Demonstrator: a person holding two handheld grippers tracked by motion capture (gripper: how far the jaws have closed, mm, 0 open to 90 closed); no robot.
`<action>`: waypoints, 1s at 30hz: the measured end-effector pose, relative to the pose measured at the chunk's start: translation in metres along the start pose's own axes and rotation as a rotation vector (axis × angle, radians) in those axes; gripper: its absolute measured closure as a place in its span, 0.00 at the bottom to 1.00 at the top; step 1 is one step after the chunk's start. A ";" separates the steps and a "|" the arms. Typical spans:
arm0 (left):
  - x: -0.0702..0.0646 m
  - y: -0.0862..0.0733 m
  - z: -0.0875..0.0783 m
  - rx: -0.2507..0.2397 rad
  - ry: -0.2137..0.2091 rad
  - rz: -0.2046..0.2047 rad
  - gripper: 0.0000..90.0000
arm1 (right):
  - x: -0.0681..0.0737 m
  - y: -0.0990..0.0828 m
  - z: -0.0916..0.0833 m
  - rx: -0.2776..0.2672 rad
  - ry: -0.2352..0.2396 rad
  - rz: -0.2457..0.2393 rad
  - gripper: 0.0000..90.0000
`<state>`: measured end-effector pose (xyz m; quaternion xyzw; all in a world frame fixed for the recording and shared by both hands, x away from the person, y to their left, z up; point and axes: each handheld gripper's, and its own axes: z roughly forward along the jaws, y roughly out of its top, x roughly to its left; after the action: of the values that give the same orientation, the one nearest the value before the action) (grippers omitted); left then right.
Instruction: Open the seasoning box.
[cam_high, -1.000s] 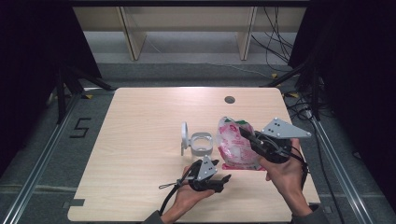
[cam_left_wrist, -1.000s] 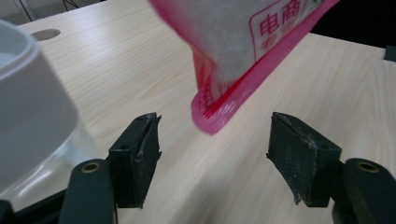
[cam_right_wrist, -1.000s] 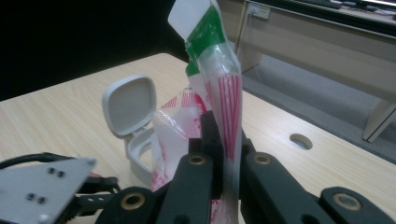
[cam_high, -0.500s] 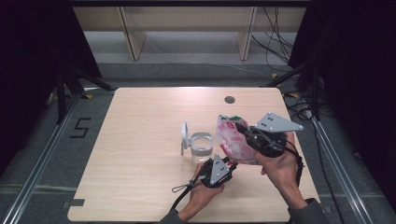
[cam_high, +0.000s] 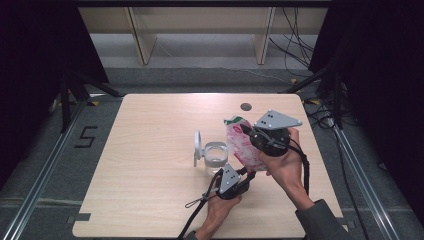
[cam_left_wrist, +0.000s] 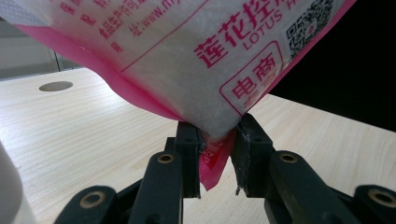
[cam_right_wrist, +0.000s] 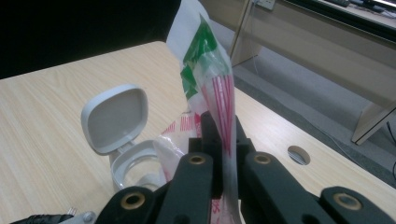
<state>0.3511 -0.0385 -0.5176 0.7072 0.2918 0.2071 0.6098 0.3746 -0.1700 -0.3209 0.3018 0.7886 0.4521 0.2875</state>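
Where the high view looks down on the pale wooden table (cam_high: 150, 165), we see the pink-and-white printed bag (cam_high: 245, 145) held up off the tabletop between both tools, just right of the clear container (cam_high: 216, 156). The right gripper (cam_high: 250, 131) is clamped tight on the bag's upper part; in the right gripper view its jaws pinch the thin plastic flat, with the green-printed top of the bag standing above them. The left gripper (cam_high: 246, 172) sits lower, at the bag's bottom corner. Its jaws have just been closing, and in the left gripper view we find that corner of the bag (cam_left_wrist: 215, 70) caught between the pads (cam_left_wrist: 191, 149), which press it from both sides, the pink seam hanging below. We read red Chinese lettering, the word LOTUS and a QR code on the bag's face there.

The container stands on the table with its hinged lid (cam_high: 198, 145) flipped up on the left side, mouth uncovered. We cannot tell whether the bag's lower edge touches the container's rim or merely hangs beside it. A round cable hole (cam_high: 245, 106) lies farther back on the table.
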 end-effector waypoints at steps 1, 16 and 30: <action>0.001 0.000 0.000 -0.006 0.006 -0.002 0.81 | 0.000 0.001 0.001 0.009 0.010 0.004 1.00; -0.004 -0.002 0.004 -0.057 0.002 -0.057 0.81 | 0.004 0.007 0.011 0.039 0.043 0.028 1.00; -0.004 -0.001 0.009 -0.057 0.015 -0.055 0.81 | 0.007 0.006 0.024 0.014 0.044 0.063 1.00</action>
<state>0.3540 -0.0476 -0.5201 0.6794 0.3099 0.2038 0.6331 0.3887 -0.1497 -0.3271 0.3185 0.7880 0.4620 0.2534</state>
